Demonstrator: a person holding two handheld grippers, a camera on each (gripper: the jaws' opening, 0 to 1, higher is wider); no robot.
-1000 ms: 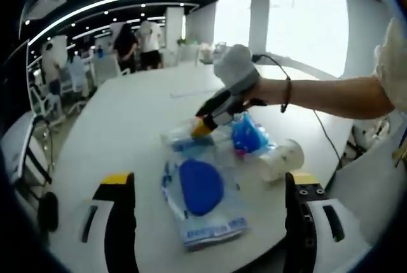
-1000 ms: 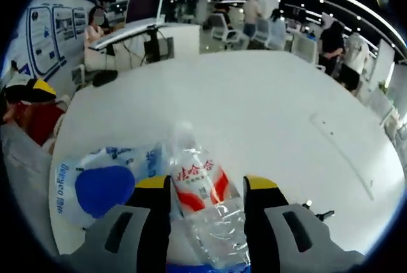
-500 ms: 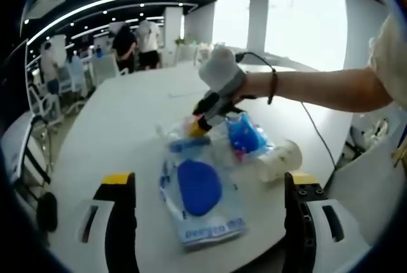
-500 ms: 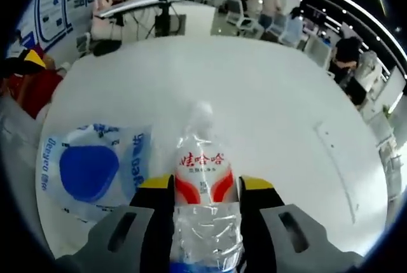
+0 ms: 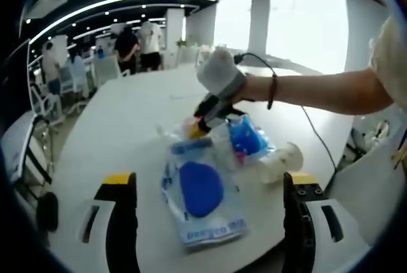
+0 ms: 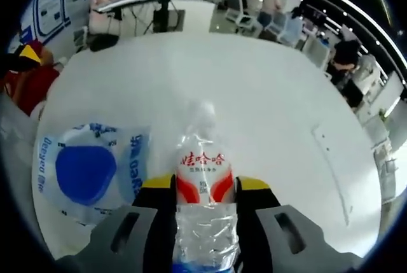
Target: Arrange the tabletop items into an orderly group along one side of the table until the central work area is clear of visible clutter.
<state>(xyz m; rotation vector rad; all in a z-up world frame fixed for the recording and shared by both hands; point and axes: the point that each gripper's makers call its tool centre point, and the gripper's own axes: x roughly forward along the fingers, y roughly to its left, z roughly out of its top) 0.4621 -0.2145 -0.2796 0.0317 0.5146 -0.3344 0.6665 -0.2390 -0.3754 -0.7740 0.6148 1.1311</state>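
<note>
Gripping a clear water bottle [image 6: 205, 187] between its jaws above the white table [image 6: 273, 101], the right gripper [image 6: 205, 187] left sorting barely begun, while a blue-printed packet [image 5: 202, 198], blue bag [image 5: 248, 136] and paper cup [image 5: 280, 161] lay clustered before the wide-open, empty left gripper [image 5: 206, 187].

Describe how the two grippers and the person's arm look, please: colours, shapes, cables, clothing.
The left gripper has two black jaws with yellow tips and white-grey housings. The right gripper has grey bodies, black inner faces and yellow tips. The hand wears a pale grey glove, with a dark band at the wrist and a thin dark cable trailing over the white table.
</note>
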